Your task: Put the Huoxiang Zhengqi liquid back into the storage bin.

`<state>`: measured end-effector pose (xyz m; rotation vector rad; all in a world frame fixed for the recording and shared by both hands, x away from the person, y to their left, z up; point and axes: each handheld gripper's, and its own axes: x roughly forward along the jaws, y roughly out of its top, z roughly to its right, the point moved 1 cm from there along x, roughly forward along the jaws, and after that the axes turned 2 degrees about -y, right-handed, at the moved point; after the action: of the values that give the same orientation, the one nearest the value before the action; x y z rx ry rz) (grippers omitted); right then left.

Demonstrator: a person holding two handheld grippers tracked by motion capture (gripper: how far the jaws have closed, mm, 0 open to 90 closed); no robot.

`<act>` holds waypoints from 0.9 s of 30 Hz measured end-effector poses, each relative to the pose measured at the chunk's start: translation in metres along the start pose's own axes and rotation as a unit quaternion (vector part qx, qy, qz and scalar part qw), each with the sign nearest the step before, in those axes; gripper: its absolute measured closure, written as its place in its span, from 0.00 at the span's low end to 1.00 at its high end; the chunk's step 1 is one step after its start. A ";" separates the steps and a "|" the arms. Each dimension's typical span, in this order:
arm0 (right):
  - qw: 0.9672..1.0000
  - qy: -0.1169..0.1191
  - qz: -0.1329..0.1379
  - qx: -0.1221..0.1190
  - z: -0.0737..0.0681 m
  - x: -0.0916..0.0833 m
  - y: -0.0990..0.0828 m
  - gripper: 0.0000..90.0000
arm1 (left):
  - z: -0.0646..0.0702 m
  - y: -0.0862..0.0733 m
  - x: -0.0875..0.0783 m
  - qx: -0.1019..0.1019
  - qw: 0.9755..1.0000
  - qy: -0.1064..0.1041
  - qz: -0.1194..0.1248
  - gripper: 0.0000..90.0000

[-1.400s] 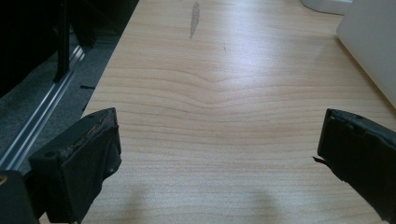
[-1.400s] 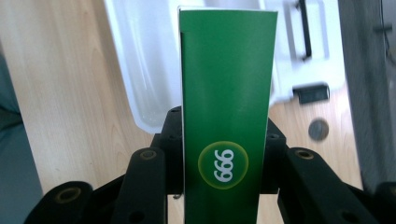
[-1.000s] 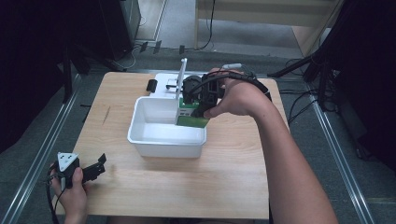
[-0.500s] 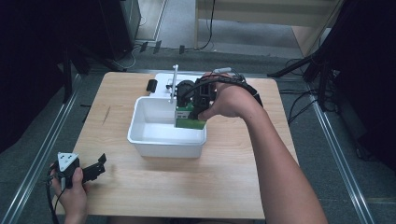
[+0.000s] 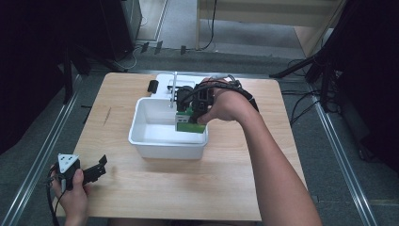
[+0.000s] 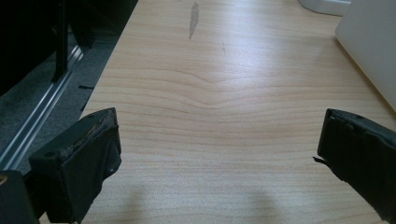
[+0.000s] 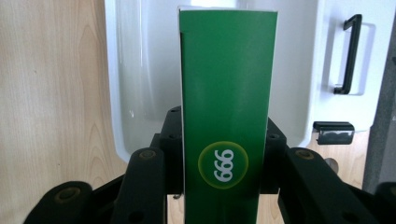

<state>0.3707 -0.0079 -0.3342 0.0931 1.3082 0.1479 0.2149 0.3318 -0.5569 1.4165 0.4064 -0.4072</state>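
My right tool (image 5: 188,110) is pinching a green box (image 5: 190,123) between its 2 jaws, holding it over the right end of a white plastic tub (image 5: 141,123) in the middle of the wooden tabletop (image 5: 226,183). In the right gripper view, the green box (image 7: 227,112) is standing up between the jaws, showing a yellow ring with white digits printed near the grip, and the white tub (image 7: 135,79) is lying below it. My left tool (image 5: 91,170) is resting near the front left corner of the tabletop, well apart from the tub, with its jaws spread wide and gripping nothing. In the left gripper view, I am seeing bare wood (image 6: 219,107) between them. A small black object (image 5: 152,86) is lying beyond the tub.
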 end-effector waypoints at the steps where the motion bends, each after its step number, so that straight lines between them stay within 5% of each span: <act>1: 1.000 0.002 -0.002 0.004 0.000 0.004 0.000 0.72 | 0.000 0.000 0.000 0.001 1.000 0.000 -0.001 0.00; 27: 0.999 0.026 -0.018 0.005 0.003 0.055 0.000 0.72 | 0.000 0.000 0.000 0.000 1.000 -0.001 -0.002 0.00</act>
<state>0.3872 0.0013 -0.3857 0.0751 1.3626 0.1144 0.2149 0.3321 -0.5567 1.4154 0.4065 -0.4118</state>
